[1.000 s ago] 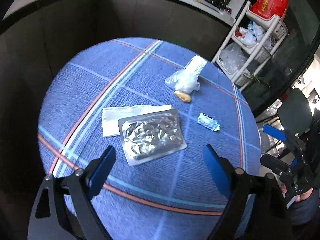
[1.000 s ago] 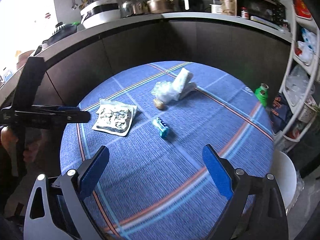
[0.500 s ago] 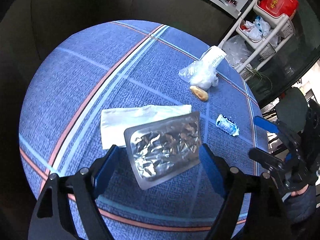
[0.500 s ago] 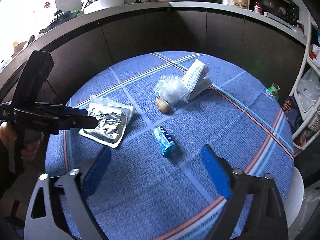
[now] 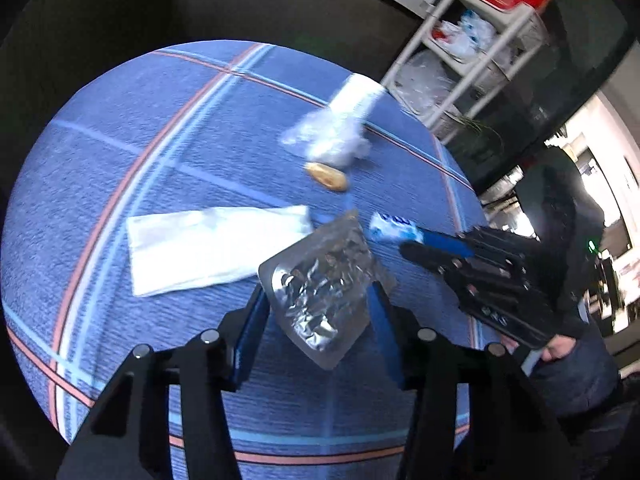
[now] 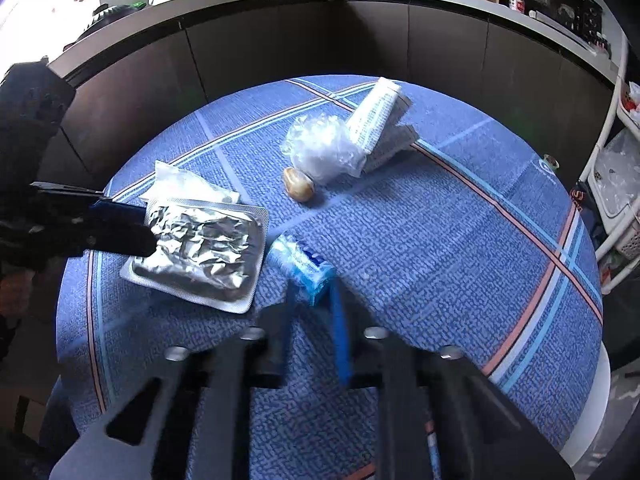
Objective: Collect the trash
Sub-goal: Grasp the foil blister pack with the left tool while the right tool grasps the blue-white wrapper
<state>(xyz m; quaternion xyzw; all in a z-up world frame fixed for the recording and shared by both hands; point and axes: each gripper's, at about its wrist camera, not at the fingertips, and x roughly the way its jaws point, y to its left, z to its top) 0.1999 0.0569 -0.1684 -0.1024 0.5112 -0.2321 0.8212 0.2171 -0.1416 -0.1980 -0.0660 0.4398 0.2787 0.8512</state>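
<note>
**Both grippers closed on trash at the near edge**

Nearest the near edge of the round table with its blue plaid cloth [image 6: 440, 240], both grippers had just been closing, each with a piece of trash between its jaws. A second before, both hung wide above the cloth with nothing between the fingers; that change suggested the pickup stage of collecting had begun for two items at once.

The left gripper [image 5: 316, 316] had narrowed to about half its spread, its blue pads pressed on either long side of the crumpled silver foil blister tray [image 5: 320, 292], which tilted up off the cloth at its far end. The right gripper [image 6: 314, 300] had closed almost fully, pinching the near end of the small blue-and-white wrapper [image 6: 304, 264], which lay just beside the tray.

Farther in, the flat white paper sheet [image 5: 216, 248] lay on the cloth behind the tray. Beyond it, toward the far edge, sat the small tan nut-like lump [image 6: 298, 189], touching the crumpled clear plastic bag [image 6: 324, 152], which leaned against the folded printed leaflet [image 6: 380, 120]. All four were untouched.
</note>
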